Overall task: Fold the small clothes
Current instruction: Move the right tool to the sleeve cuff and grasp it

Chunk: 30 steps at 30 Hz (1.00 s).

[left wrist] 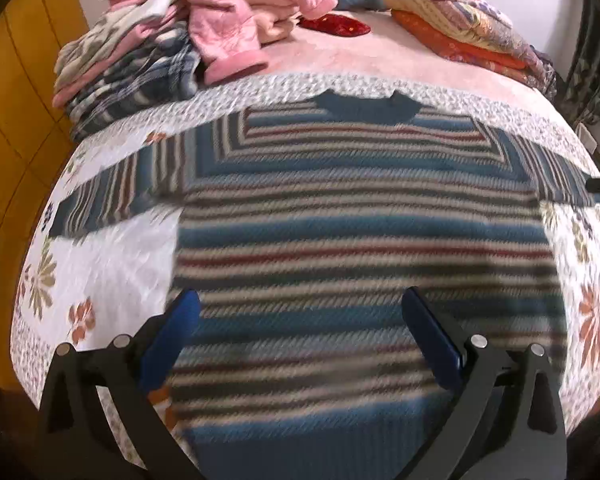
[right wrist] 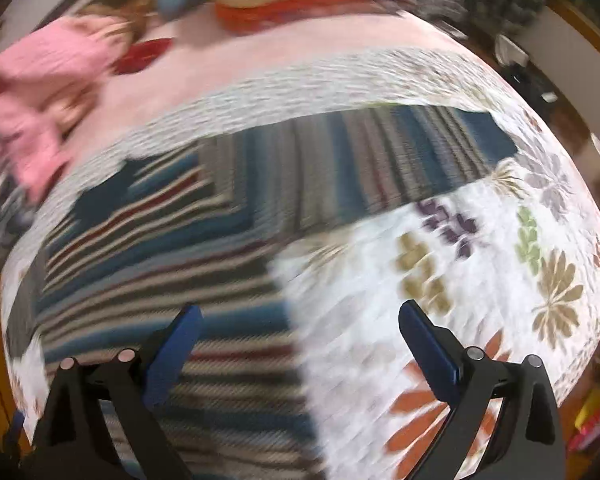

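Observation:
A striped sweater (left wrist: 356, 232) in blue, cream, grey and red lies flat on the floral quilt, collar at the far side, both sleeves spread out. My left gripper (left wrist: 300, 308) hovers open over the sweater's lower body, near its left edge, with nothing between the blue fingers (left wrist: 428, 332). In the right wrist view the same sweater (right wrist: 172, 256) fills the left half, its right sleeve (right wrist: 380, 160) stretching away to the right. My right gripper (right wrist: 300, 320) is open above the sweater's right side edge, one finger over the knit and the other over bare quilt. This view is blurred.
The white floral quilt (left wrist: 100, 264) covers the near bed, a pink sheet (left wrist: 380, 56) beyond it. At the far left is a pile of pink and striped clothes (left wrist: 160, 32). Folded orange and patterned blankets (left wrist: 468, 28) lie far right. A red item (left wrist: 336, 26) sits between them.

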Available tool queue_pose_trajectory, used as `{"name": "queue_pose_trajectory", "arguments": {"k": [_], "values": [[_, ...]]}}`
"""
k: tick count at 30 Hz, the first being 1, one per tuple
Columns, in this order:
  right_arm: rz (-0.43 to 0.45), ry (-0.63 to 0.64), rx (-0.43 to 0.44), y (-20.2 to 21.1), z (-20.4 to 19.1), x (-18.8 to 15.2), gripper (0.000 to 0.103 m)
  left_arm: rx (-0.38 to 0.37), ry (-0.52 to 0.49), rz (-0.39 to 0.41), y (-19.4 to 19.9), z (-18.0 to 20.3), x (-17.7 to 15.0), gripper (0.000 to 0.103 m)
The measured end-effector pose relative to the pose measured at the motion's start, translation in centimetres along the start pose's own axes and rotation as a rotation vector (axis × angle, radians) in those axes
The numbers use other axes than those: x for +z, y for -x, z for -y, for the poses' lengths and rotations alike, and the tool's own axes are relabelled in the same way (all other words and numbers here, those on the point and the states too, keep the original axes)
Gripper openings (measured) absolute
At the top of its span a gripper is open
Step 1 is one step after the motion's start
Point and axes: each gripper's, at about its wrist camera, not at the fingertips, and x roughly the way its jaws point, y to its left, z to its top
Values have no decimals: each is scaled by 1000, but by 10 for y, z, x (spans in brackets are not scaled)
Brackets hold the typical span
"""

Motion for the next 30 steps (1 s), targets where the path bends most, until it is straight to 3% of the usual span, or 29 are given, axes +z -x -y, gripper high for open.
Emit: {"name": "queue_pose_trajectory", "arguments": {"k": [5,12,22,24,27,30], "values": [[-44,-172,69,-40,72,50,99,-68,-11,26,-23,50,45,100],[-79,-268,21,-91,160,94,96,-136,7,21,-67,121,90,100],[-68,-358,56,-131,213,124,89,-111,-19,15,-125,184,127,100],[-60,-359,54,-134,215,129,84,-107,-31,25,-127,187,128,100],[-36,-347,31,-140,215,138,66,-104,-40,27,-131,188,127,100],[-5,-323,54,-139,215,140,31,-104,-31,18,-133,185,125,100]]}}
